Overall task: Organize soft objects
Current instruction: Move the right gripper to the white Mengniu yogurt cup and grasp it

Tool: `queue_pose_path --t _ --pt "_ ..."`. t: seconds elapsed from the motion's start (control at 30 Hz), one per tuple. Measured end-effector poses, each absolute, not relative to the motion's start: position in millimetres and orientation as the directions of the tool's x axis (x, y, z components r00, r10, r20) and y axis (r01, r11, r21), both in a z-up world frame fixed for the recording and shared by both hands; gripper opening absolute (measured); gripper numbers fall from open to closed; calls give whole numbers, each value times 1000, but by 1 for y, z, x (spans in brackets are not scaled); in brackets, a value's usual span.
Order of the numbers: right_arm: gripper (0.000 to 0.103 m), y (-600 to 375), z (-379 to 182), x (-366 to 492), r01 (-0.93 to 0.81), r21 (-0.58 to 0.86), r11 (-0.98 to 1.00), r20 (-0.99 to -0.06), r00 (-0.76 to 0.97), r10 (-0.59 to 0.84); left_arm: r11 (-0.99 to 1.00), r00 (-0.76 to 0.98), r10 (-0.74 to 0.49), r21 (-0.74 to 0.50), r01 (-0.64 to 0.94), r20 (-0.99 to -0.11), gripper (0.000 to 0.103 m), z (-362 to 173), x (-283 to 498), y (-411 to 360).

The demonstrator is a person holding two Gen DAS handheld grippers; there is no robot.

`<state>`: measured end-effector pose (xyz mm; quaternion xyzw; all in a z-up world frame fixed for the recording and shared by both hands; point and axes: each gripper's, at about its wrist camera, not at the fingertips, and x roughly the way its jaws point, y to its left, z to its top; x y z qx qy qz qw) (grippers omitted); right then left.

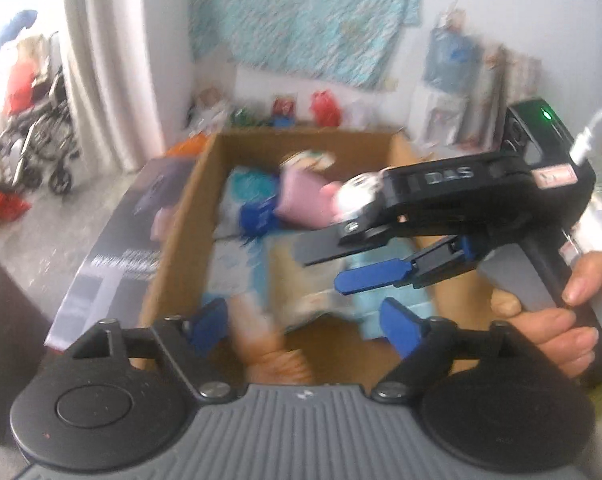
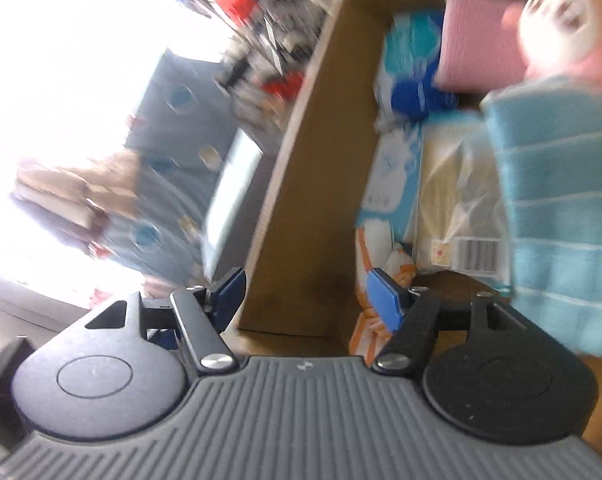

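Two grippers hang over an open cardboard box [image 1: 181, 216], each with blue pads spread apart and nothing between them. "DAS" reads in raised letters on the black body of the right gripper [image 1: 325, 268], held by a hand [image 1: 573, 312] at the box's right edge; the left gripper [image 1: 301, 324] sits at the near edge. Beyond them, soft goods fill the box: a pink cushion [image 1: 301, 200] toward the far wall, a ribbed teal towel [image 2: 557, 208] along the right wall, a plastic-wrapped cream packet [image 2: 457, 200] with a barcode label mid-floor, and an orange-striped cloth [image 2: 369, 312] at the near corner.
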<state>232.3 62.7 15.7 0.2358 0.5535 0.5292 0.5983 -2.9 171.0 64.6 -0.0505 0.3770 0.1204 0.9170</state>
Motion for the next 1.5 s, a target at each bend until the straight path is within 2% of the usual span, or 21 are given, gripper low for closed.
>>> queue_pose_path --t 0.1,0.3,0.43,0.57,0.73,0.83,0.87,1.03,1.1,1.23,1.3,1.5 --pt "69 0 32 234 -395 867 304 -360 -73 930 985 741 121 -15 -174 -661 94 76 1 136" --pt "75 -153 62 226 -441 822 361 -279 243 929 999 819 -42 -2 50 -572 96 75 17 50" --pt "77 -251 60 205 -393 779 488 -267 497 826 979 824 -195 -56 196 -533 96 55 35 -5" --pt "79 -313 41 180 -281 751 597 -308 652 693 945 771 -301 -69 319 -562 94 23 59 -58" --pt "78 -350 -11 158 -128 732 669 -384 734 560 898 692 -384 -75 433 -611 82 -17 87 -104" --pt "76 -358 -41 159 -65 734 676 -407 755 514 876 652 -418 -91 473 -632 69 -37 99 -122" --pt "74 -363 -48 162 -51 735 676 -414 756 507 871 642 -423 -91 483 -640 62 -42 103 -128" --pt "66 -367 -75 185 -21 737 676 -430 756 493 861 615 -421 -82 502 -667 49 -61 117 -153" --pt "63 -371 -84 194 -6 743 669 -437 753 492 868 615 -405 -73 492 -676 41 -65 128 -160" --pt "61 -371 -96 211 11 754 657 -448 740 501 884 630 -363 -40 466 -686 34 -71 140 -169" --pt "60 -369 -102 217 20 750 661 -460 734 499 891 632 -344 -29 453 -694 27 -73 145 -171" --pt "61 -366 -110 227 35 750 661 -478 719 505 892 630 -340 -27 451 -698 22 -75 152 -171"
